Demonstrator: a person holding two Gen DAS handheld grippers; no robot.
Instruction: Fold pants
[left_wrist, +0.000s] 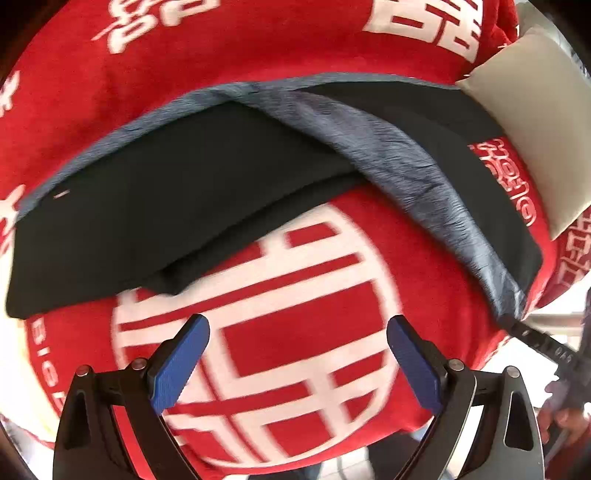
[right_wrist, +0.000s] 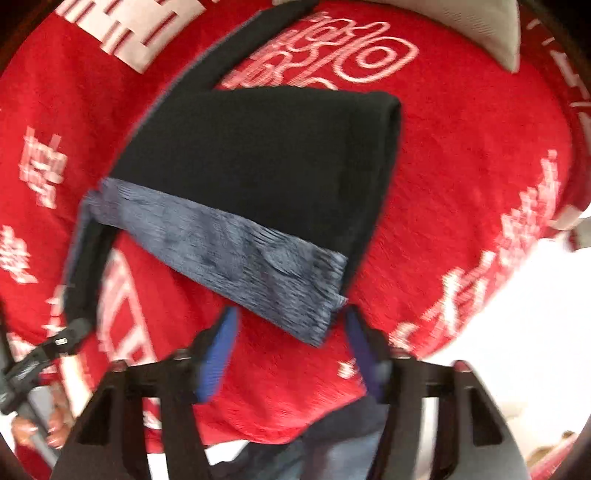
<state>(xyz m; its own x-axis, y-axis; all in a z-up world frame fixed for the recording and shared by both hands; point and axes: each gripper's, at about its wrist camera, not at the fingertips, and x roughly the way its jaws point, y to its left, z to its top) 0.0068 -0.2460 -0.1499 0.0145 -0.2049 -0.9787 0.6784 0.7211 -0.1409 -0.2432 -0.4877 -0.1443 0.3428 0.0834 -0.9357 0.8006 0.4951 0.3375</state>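
The black pants (left_wrist: 192, 192) with a grey-blue side stripe (left_wrist: 399, 162) are lying on a red blanket (left_wrist: 332, 332) printed with white characters, partly folded, one dark panel lying over another. In the left wrist view the left gripper (left_wrist: 298, 363) is hovering above the blanket just short of the pants' near edge, its blue-padded jaws standing wide apart and holding nothing. In the right wrist view the right gripper (right_wrist: 290, 350) is sitting at the striped end of the pants (right_wrist: 258, 158), jaws parted; the stripe's corner (right_wrist: 236, 254) is lying between the blue fingertips (right_wrist: 218, 354), though the blur is making it hard to say whether they are touching it. A pale cushion (left_wrist: 532, 147) is resting at the blanket's far edge, touching the pants
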